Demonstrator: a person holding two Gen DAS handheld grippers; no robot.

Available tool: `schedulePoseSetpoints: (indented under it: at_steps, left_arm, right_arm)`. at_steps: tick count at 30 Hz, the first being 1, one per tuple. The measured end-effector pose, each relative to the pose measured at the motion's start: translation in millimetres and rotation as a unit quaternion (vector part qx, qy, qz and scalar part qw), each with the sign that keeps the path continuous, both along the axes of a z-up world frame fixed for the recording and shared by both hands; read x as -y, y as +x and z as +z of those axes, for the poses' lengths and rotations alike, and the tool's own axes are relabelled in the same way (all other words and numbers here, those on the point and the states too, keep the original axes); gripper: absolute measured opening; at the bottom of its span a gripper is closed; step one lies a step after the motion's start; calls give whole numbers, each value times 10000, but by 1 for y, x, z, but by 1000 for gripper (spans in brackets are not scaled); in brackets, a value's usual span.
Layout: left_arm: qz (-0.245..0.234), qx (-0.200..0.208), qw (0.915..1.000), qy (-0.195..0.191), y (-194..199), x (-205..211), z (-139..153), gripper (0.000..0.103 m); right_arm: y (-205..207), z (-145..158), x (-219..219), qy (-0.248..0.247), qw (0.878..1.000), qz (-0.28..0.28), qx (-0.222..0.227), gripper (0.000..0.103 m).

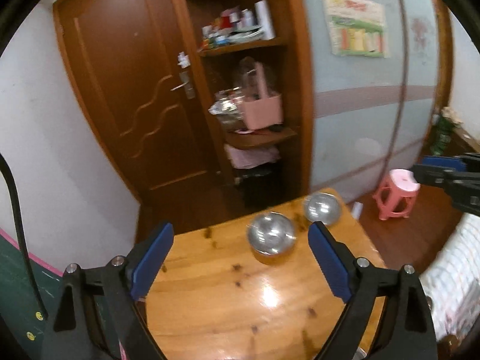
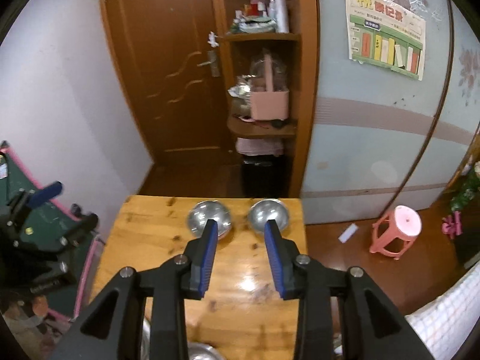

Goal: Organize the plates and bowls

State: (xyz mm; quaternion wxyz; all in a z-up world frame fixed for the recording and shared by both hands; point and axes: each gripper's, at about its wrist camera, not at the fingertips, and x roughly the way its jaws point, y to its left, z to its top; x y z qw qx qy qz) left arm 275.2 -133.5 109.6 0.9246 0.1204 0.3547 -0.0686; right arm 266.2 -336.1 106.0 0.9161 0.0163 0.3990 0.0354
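Two shiny steel bowls stand side by side at the far edge of the wooden table (image 2: pixel 168 240): a left bowl (image 2: pixel 209 219) (image 1: pixel 271 237) and a right bowl (image 2: pixel 269 215) (image 1: pixel 322 209). My left gripper (image 1: pixel 240 234) is wide open and empty, held above the table short of the left bowl. My right gripper (image 2: pixel 240 228) is open and empty, its fingertips in front of both bowls. More steel dishware (image 2: pixel 198 352) shows partly at the near table edge, behind the right gripper's arms.
Beyond the table are a brown door (image 2: pixel 168 69), open shelves with a pink box (image 2: pixel 270 102), and a pale wardrobe panel (image 2: pixel 375 138). A pink stool (image 2: pixel 399 231) stands on the floor at right. A green board with pink edge (image 2: pixel 45 210) is at left.
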Motion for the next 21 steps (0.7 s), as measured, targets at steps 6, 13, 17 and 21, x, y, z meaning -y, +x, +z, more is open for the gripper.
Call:
schedulePoseSetpoints:
  at_steps: [6, 13, 17, 21]
  left_arm:
    - [614, -794, 9948, -169, 99, -19, -73, 90]
    - [1120, -1397, 9828, -457, 181, -47, -183, 90]
    - [1172, -1819, 9730, -802, 198, -56, -236, 90]
    - [1005, -2093, 9689, -855, 207, -47, -271, 88]
  right_arm:
    - [80, -55, 0, 59, 9977, 355, -576, 33]
    - [163, -157, -28, 562, 9831, 760, -1570, 33]
    - [190, -205, -43, 558, 9753, 808, -1979, 33]
    - [205, -244, -48, 553, 9689, 767, -2285, 33]
